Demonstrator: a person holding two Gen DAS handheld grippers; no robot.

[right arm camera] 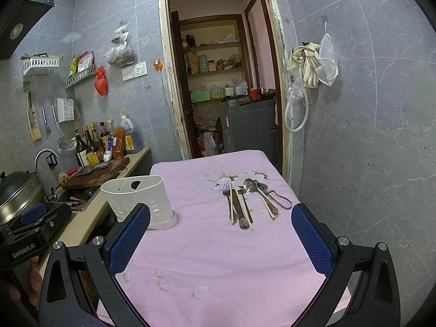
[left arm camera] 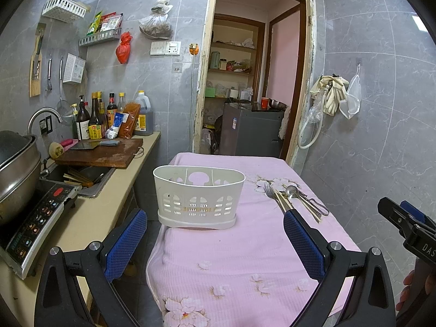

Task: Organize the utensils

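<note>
A white slotted utensil holder [left arm camera: 198, 196] [right arm camera: 139, 200] stands upright at the left edge of the pink cloth table [left arm camera: 245, 259] [right arm camera: 212, 259]. A pile of utensils [left arm camera: 297, 197] [right arm camera: 252, 200] lies flat at the table's far right: a fork [right arm camera: 225, 188], a spoon [right arm camera: 250, 185], chopsticks and a peeler. My left gripper [left arm camera: 215, 231] is open, held above the near table, with the holder ahead between its fingers. My right gripper [right arm camera: 220, 227] is open too, nothing between its fingers, the utensils just ahead.
A kitchen counter [left arm camera: 109, 207] runs along the left with a sink, an induction cooker [left arm camera: 35, 226], a pot, a cutting board [left arm camera: 100, 154] and bottles. An open doorway [left arm camera: 253, 81] lies behind the table. The tiled wall [right arm camera: 368, 136] on the right carries hanging gloves.
</note>
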